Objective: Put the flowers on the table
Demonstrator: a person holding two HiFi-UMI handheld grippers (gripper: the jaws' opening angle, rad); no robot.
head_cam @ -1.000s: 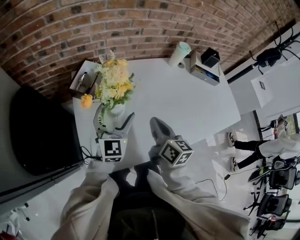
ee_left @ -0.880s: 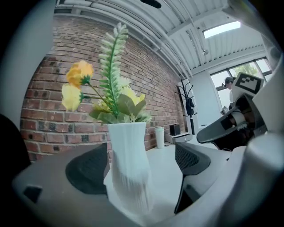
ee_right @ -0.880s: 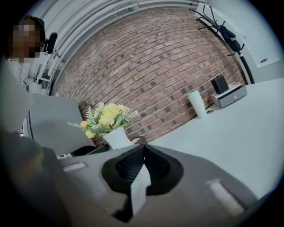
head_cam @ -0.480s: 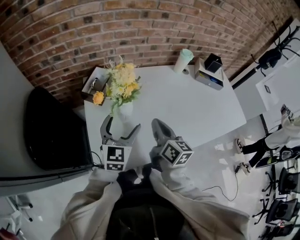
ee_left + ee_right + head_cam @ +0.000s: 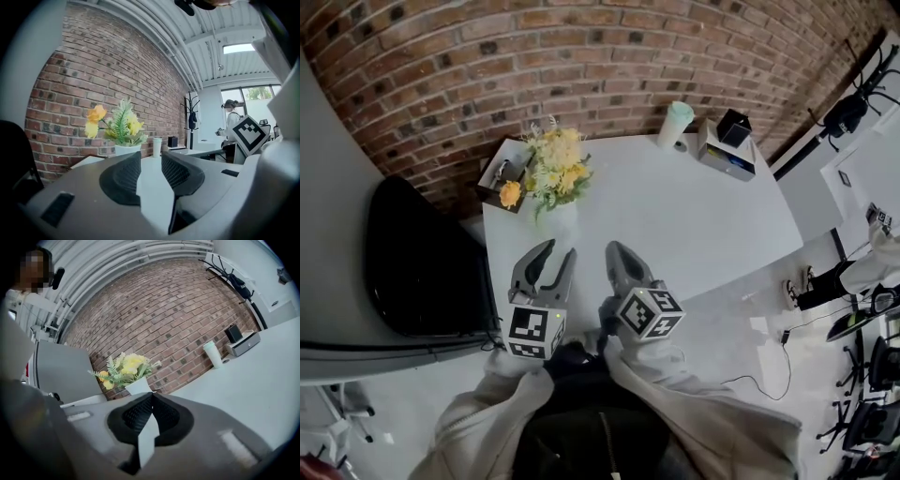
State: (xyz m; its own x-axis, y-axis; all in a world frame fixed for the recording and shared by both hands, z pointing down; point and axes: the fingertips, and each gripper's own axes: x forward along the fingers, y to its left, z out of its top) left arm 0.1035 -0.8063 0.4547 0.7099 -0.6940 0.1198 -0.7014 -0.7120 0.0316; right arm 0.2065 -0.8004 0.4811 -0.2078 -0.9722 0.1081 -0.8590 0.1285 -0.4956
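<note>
1. The left tongs have let go. A second ago their jaws stood wide around the white vase. Now they sit lower in the head view, clear of it, and the jaws have just been closing to a narrow gap. Nothing is between them; the left gripper view shows only bare desk through the gap.
2. The flowers stand upright in that vase on the desk, in the upper left of the head view near the brick wall. They are touched by neither tool. By my reading the placing is done, and only the drawing back is left.
3. The right tongs hang at lower centre, just beside the left ones. Their jaws meet at the tips and hold nothing.
4. A shallow tray lies just left of the bouquet at the desk's corner, and an orange bloom hangs over its edge.
5. A pale cup and a box with a small black item on top stand at the upper right of the desk, well apart from the vase.
6. A dark bulky object fills the left side beyond the desk's edge.
7. Nothing lies between the tools and the vase, so a careless push forward could, I judge, tip it toward the tray.
</note>
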